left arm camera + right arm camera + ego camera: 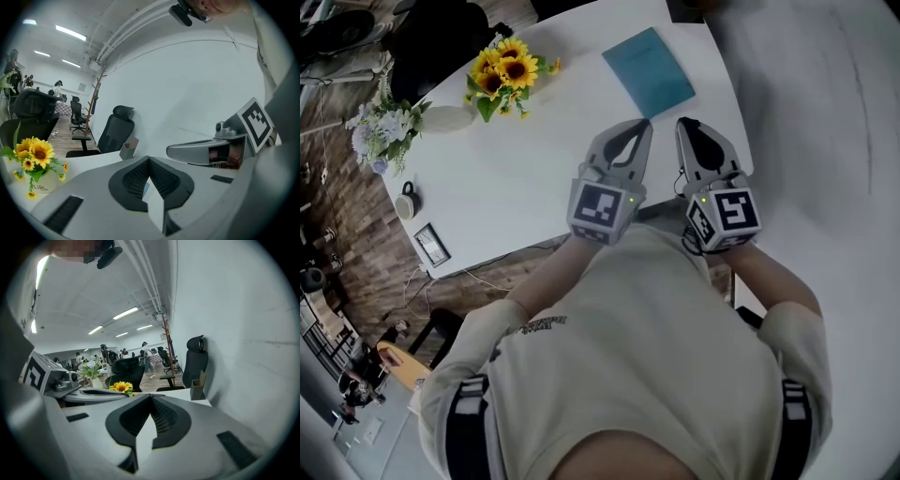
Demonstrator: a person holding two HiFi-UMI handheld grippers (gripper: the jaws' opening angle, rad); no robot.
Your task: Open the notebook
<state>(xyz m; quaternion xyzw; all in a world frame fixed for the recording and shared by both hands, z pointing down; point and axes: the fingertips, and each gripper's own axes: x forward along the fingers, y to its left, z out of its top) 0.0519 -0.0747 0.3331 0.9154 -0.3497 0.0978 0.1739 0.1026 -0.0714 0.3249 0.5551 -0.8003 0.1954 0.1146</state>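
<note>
Only the vase (41,186) reads "Life"; teal notebook (649,71) lies closed.

The notebook (648,70) is a thin rectangular book with a plain teal-blue cover. It is closed and lies flat on the white tabletop (534,178). It lies well to the right of the sunflowers (504,75) in the head view, at about their level, with bare tabletop between the two. Its edges sit askew, one corner pointing down-left, away from the sunflowers.
</note>
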